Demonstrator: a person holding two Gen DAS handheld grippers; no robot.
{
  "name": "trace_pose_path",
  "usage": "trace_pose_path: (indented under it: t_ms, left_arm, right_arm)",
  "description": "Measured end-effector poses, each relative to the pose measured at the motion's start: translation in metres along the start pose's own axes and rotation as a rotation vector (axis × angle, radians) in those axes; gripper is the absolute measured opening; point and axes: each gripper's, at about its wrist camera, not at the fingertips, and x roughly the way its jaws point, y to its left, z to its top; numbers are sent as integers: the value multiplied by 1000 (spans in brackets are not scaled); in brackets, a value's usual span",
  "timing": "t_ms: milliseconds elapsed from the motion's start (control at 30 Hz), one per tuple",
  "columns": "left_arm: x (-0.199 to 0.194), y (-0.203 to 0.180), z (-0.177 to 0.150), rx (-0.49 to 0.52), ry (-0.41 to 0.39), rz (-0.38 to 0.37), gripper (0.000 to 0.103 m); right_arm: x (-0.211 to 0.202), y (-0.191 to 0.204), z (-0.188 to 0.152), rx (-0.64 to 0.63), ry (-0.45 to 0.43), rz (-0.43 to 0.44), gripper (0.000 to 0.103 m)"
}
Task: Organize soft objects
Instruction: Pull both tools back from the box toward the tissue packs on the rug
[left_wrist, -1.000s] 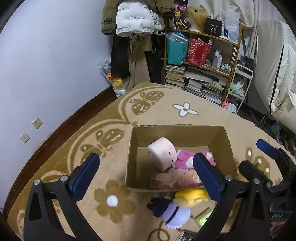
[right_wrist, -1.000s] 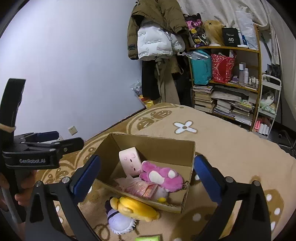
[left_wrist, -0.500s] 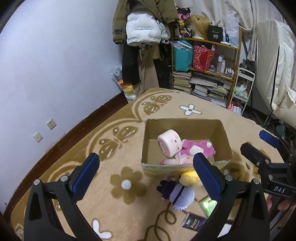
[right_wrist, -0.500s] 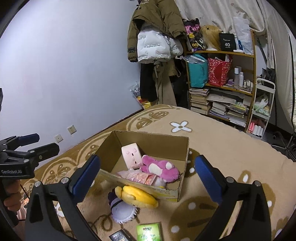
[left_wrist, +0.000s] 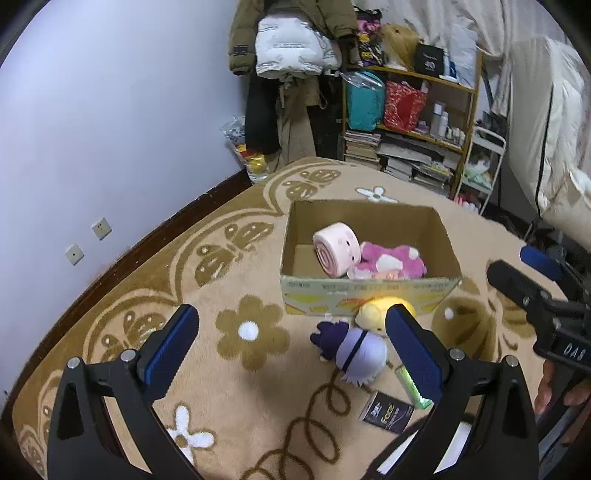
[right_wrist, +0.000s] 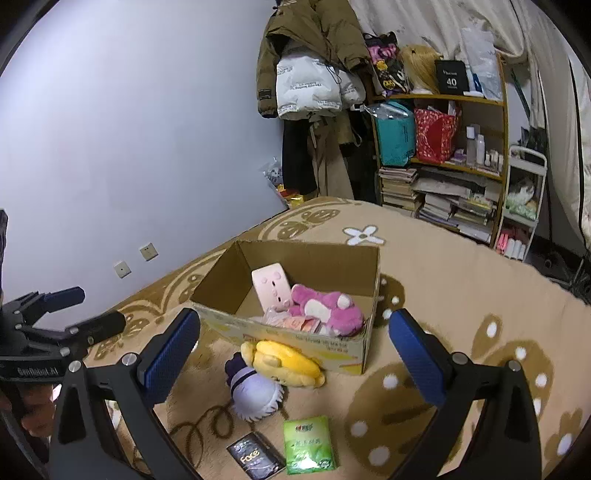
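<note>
Underneath everything, the patterned rug (left_wrist: 236, 266) runs from the dark baseboard on my left across to the bookshelf (right_wrist: 454, 155) and white cart at the back, with broad bare pile on the left side and to the right of the cardboard box (left_wrist: 369, 291). That box sits open-topped near the middle, its long printed wall facing me; inside lie a pink roll pillow (left_wrist: 337, 254) leaning against a magenta plush (left_wrist: 391, 260), with a pale wrapped packet (right_wrist: 299, 321) beside them that shows clearly only from my right camera. Just outside the near wall, touching it, rests a yellow plush (right_wrist: 284, 363), and against that a lavender plush (left_wrist: 358, 352) with a dark purple end. Nearer me lie a green tissue pack (right_wrist: 309, 445) and a black packet (right_wrist: 256, 458), flat on the rug; my left camera catches the green pack only edge-on behind a finger. My left gripper (left_wrist: 291, 349) is spread wide with nothing between its blue pads, hovering above the rug before the box. My right gripper (right_wrist: 291, 354) is likewise agape and empty, framing the two plushes outside the box.
</note>
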Motion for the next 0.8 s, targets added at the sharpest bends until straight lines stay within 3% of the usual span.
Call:
trace_pose_path:
  t_ms: [433, 800]
  left_arm:
    - [-3, -20, -34, -8, -48, -81, 100]
    - [26, -26, -52, -17, 12, -135, 100]
  right_arm:
    - [3, 1, -37, -11, 49, -8, 103]
    - [16, -20, -58, 49, 103, -21, 103]
